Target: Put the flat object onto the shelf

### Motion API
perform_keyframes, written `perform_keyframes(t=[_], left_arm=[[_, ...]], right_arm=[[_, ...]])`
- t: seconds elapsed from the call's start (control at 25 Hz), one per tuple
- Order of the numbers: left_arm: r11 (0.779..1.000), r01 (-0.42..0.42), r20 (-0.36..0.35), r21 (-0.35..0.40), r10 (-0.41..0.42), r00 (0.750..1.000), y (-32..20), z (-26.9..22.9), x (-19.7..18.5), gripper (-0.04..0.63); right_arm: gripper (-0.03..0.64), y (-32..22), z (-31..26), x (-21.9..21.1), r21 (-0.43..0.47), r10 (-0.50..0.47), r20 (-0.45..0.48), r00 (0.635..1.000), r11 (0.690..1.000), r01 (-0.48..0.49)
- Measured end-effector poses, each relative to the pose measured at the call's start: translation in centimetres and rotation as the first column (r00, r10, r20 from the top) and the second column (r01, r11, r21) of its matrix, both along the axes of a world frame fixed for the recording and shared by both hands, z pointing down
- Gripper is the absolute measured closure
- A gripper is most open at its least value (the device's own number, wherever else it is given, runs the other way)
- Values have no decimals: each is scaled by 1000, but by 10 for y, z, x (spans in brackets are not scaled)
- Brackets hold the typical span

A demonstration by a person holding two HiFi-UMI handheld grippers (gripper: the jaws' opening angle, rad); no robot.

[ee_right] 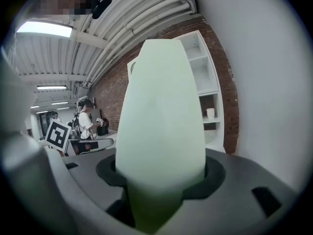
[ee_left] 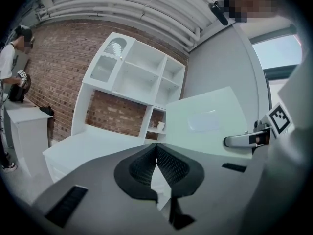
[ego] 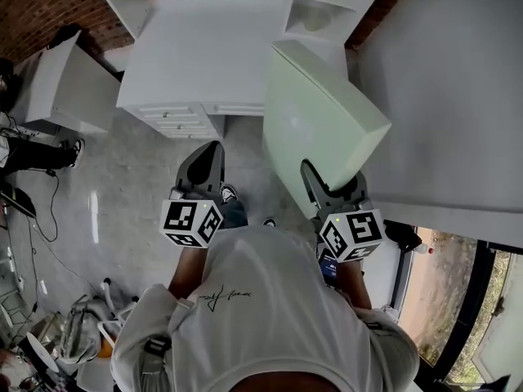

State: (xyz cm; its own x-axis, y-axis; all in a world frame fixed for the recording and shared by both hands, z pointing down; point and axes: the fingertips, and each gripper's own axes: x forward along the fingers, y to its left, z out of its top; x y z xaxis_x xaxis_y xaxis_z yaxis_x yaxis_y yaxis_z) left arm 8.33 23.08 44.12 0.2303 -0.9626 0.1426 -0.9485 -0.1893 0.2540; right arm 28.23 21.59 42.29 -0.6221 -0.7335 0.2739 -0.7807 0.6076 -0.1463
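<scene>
Right claw (ee_right: 161, 182): you have it clamped on the near edge of the pale green flat panel (ee_right: 161, 116), which rises ahead of it.
Left claw (ee_left: 156, 156): closed on nothing.
Progress: the panel is carried; the white shelf unit (ego: 315, 11) is well ahead, so placing is left.

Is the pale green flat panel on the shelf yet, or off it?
Off it. The right gripper is shut on the flat panel at its edge, holding it in the air, short of the white shelf unit.
</scene>
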Motion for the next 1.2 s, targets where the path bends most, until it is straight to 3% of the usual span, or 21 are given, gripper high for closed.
perform_keyframes(t=[0.44,0.68,0.96,1.2], left_arm=[[995,-36,18,93,34,999,-50,-34,-82,581],[993,2,-25,117,1,1000,-53,-42,-139,581],[991,-39,-8,128,40,999,-58,-54,-137,583],[994,-44,-16,96,46,999,-81,-50,-139,583]], right_arm=[[333,-45,-32,-84,97,-11,-35,999,995,15],[333,-56,-54,-103,126,21,-52,998,992,-15],[336,-77,-72,-100,143,84,-48,995,987,-77],[337,-100,-65,-105,117,78,-39,996,990,-73]])
